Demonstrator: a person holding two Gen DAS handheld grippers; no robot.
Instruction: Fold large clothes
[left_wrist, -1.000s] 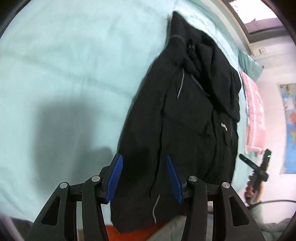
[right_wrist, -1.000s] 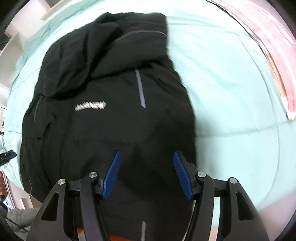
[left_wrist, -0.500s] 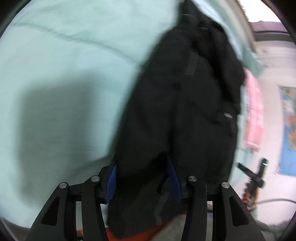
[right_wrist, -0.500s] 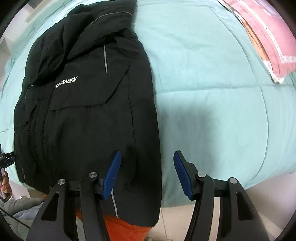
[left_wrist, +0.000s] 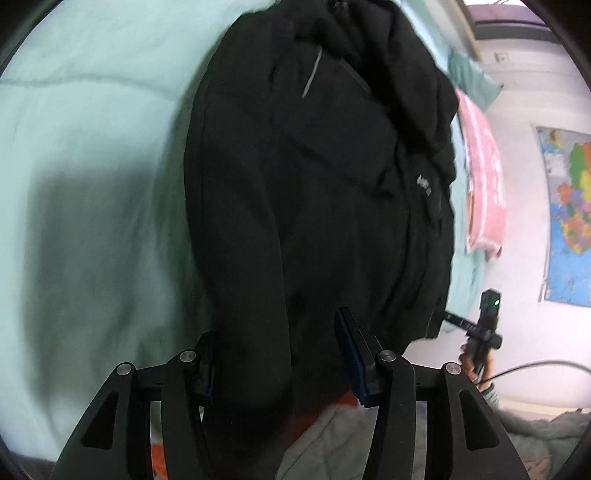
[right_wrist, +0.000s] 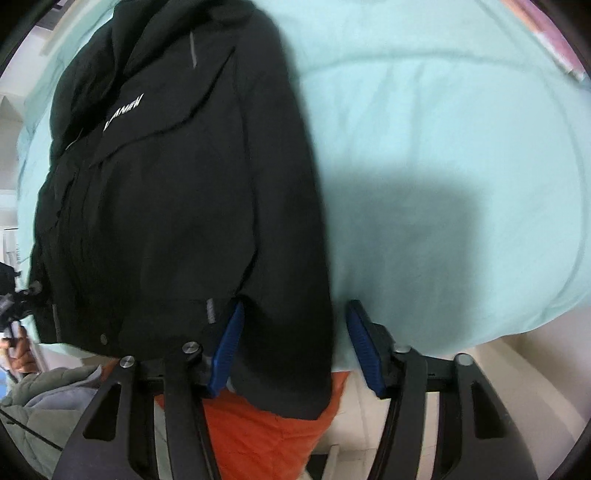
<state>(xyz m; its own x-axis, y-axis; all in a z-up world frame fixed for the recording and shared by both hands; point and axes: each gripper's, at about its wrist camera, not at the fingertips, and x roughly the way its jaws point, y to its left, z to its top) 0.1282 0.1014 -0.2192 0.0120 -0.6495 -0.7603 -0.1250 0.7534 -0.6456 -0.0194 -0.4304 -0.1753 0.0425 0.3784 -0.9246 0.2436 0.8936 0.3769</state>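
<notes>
A black jacket (left_wrist: 317, 192) lies on a pale green bedcover (left_wrist: 92, 155), seen from two cameras at its bottom hem. In the left wrist view the jacket runs lengthwise from the bottom centre of the frame up to the top centre, collar end farthest away. The left gripper (left_wrist: 280, 354) sits at the bottom centre with its jaws spread wide. Dark hem fabric fills the gap between them and hides most of the left blue pad, so the jaws straddle the cloth without pinching it.

In the right wrist view the jacket (right_wrist: 177, 192) fills the left half of the frame, again stretching away toward the top. The right gripper (right_wrist: 291, 347) is at the bottom centre, jaws wide apart, with the jacket's right-hand bottom corner hanging between the blue pads and over something orange (right_wrist: 266, 435) below.

Each gripper seems equally close to its own hem corner, so both look poised to close and carry the hem up toward the collar.
</notes>
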